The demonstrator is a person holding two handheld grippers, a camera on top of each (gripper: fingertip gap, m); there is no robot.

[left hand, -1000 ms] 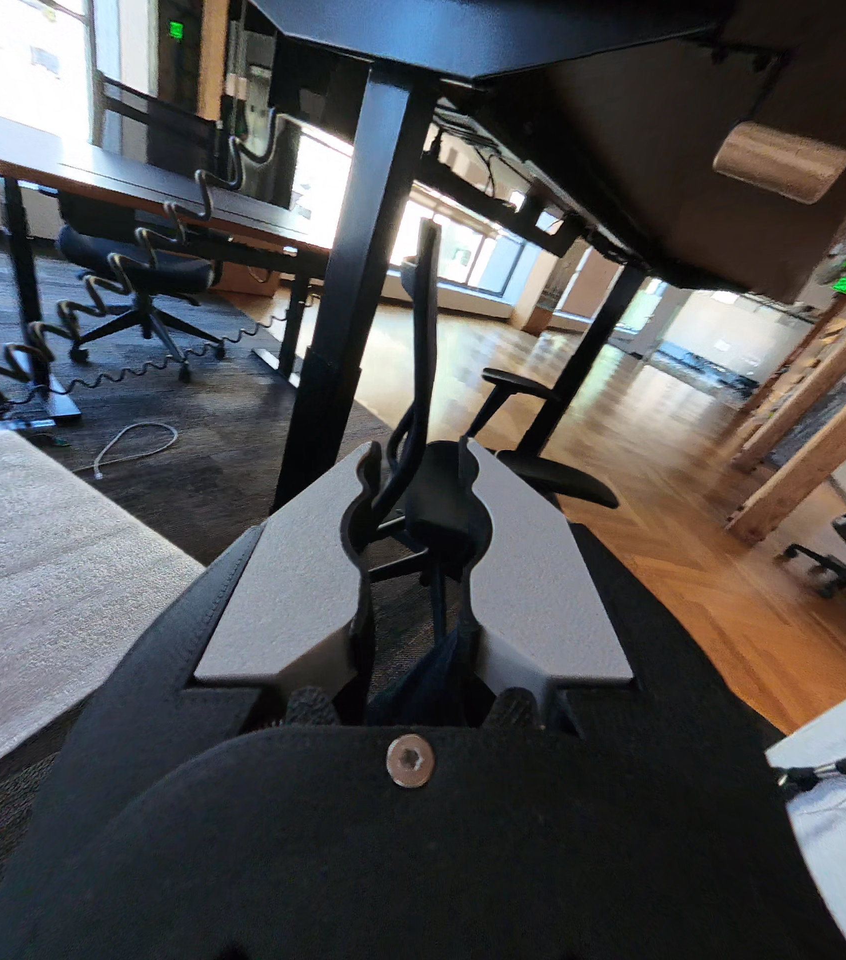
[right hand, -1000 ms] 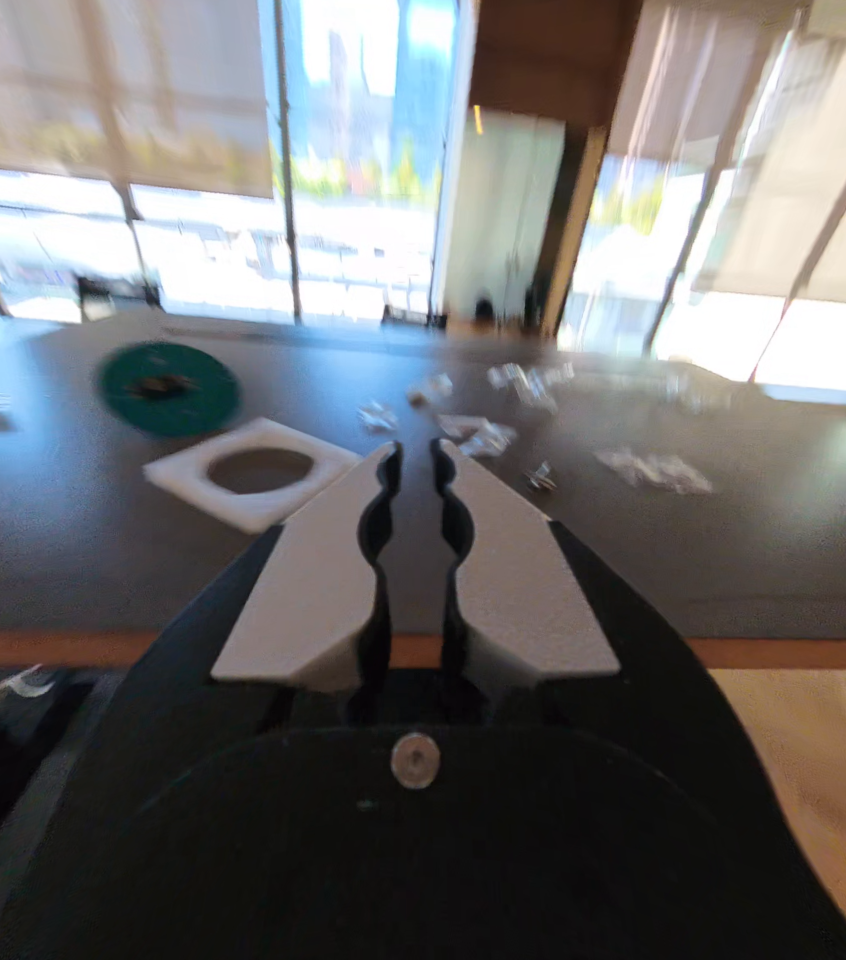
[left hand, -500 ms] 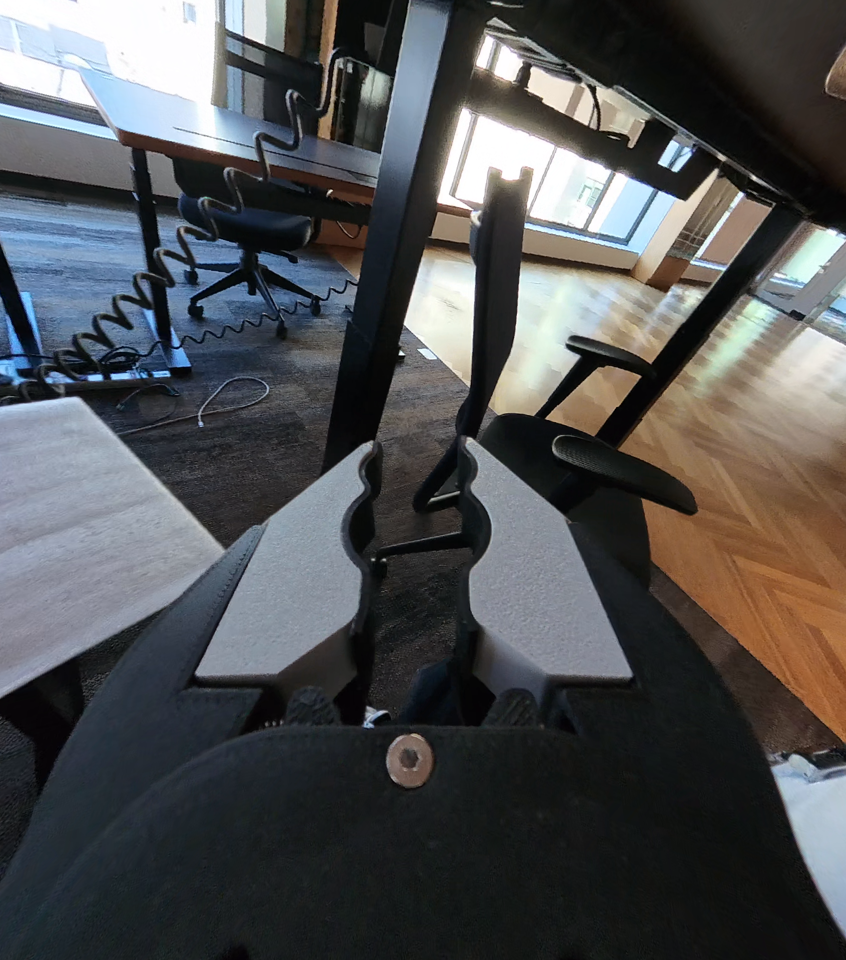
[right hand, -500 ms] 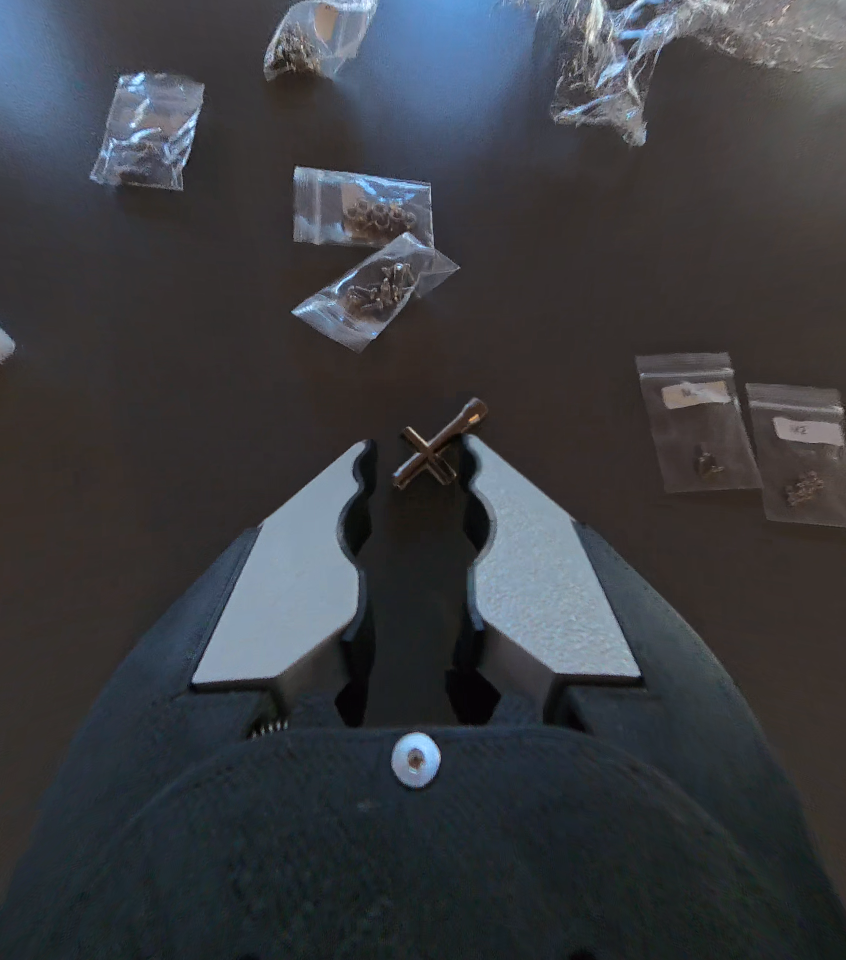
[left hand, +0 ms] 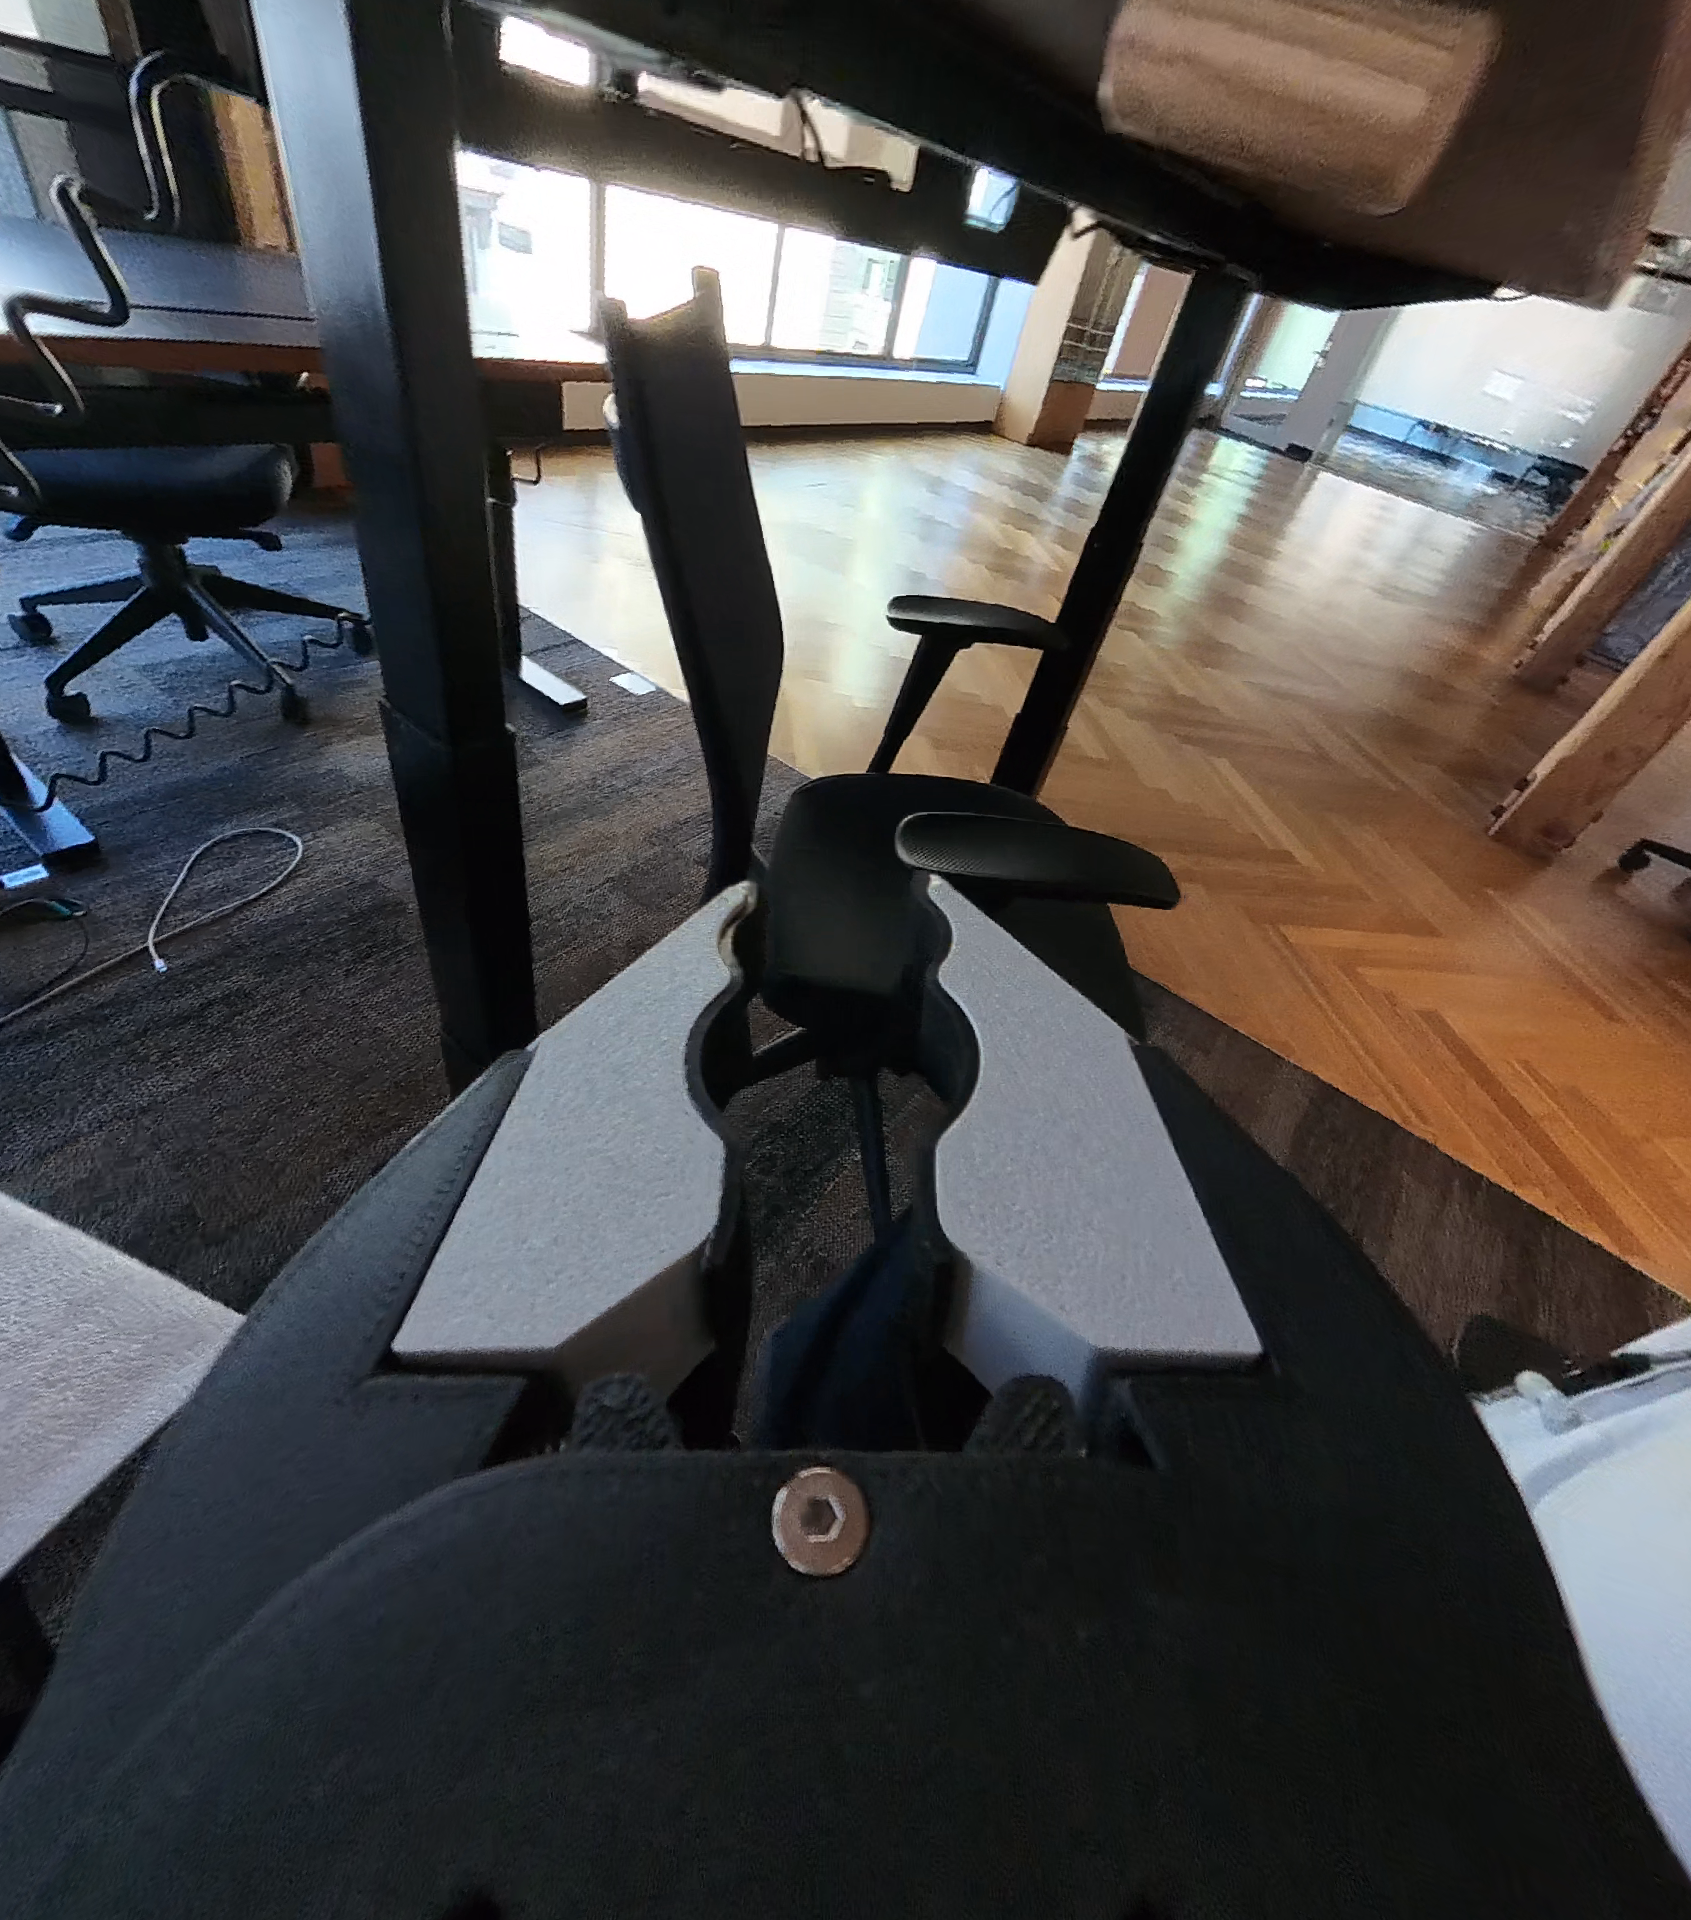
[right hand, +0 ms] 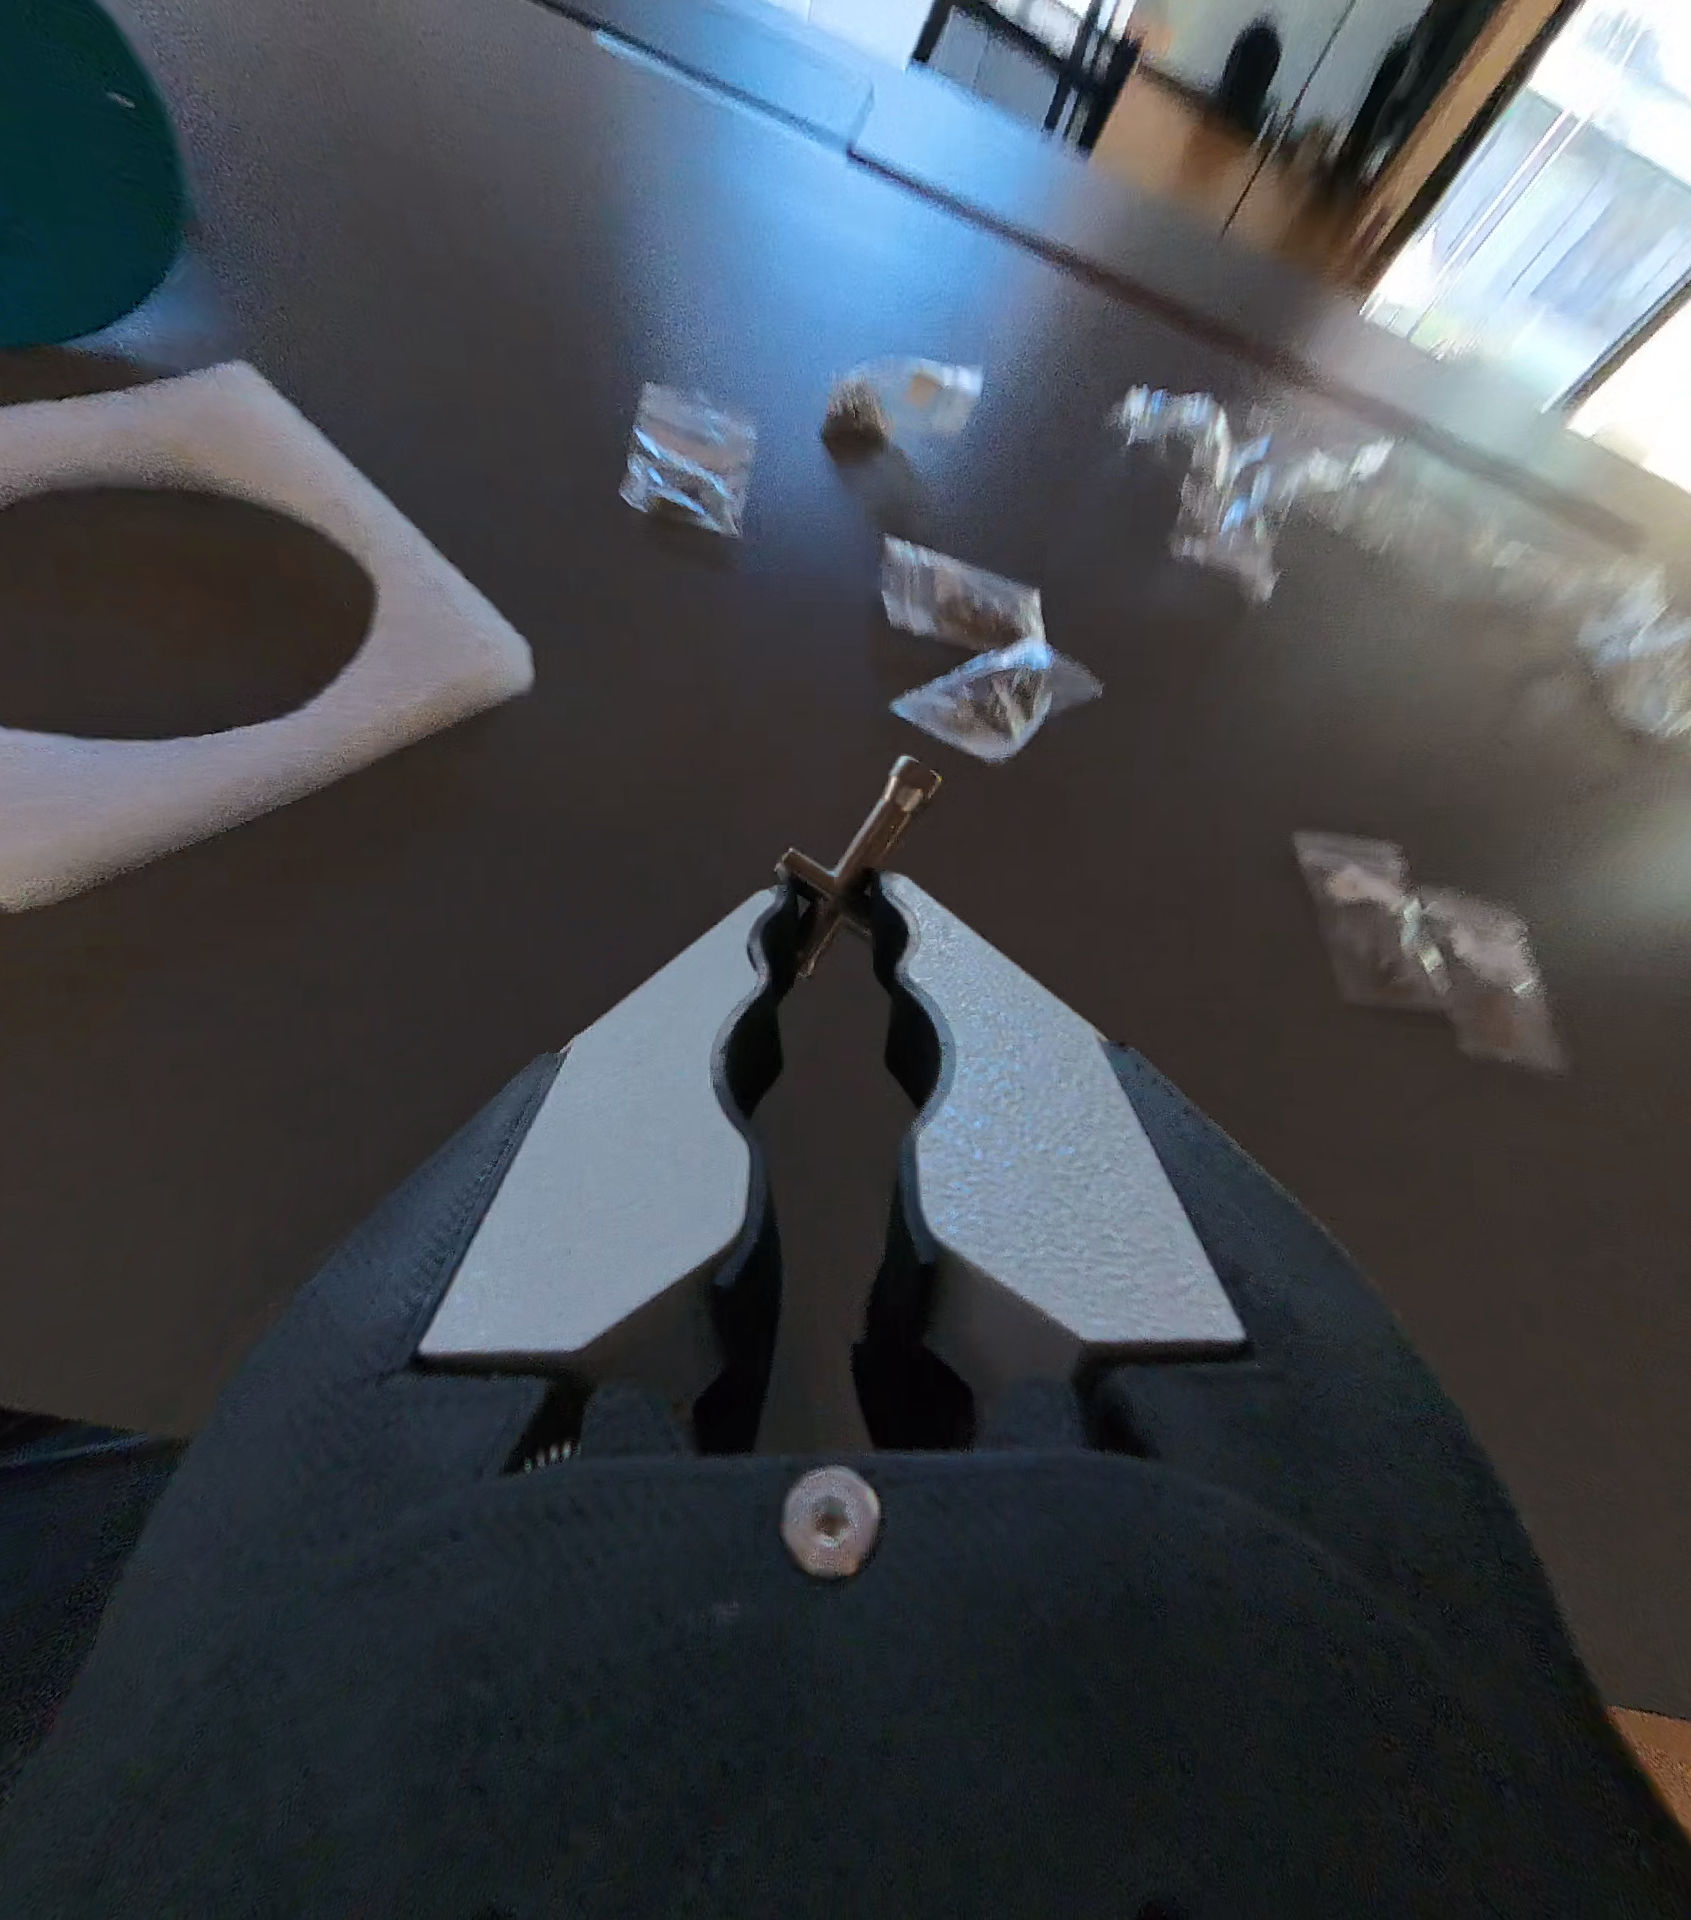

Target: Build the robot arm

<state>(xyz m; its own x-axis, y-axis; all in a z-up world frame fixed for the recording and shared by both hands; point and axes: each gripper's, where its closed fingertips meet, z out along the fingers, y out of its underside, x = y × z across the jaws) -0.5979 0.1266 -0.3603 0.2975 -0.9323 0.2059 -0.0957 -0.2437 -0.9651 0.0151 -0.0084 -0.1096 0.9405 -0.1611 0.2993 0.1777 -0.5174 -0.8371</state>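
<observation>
My right gripper (right hand: 825,899) is shut on a small metal cross-shaped tool (right hand: 898,800), pinched at the fingertips and held just above the dark table (right hand: 508,935). The tool's long arm sticks out forward and up. Small clear plastic bags of screws (right hand: 960,603) lie beyond it, and two more bags (right hand: 1423,945) lie to the right. My left gripper (left hand: 833,904) is open and empty. It is held low below a desk and points at a black office chair (left hand: 1017,857).
A white foam square with a round hole (right hand: 425,644) and a teal disc (right hand: 20,208) lie at the table's left. In the left wrist view, a black desk leg (left hand: 425,520), a coiled cable (left hand: 41,343) and a loose white cable (left hand: 228,873) stand over dark carpet.
My right gripper has closed on the cross-shaped tool, lifted it off the table and tilted up from looking straight down. My left gripper stays open and has only swung a little.
</observation>
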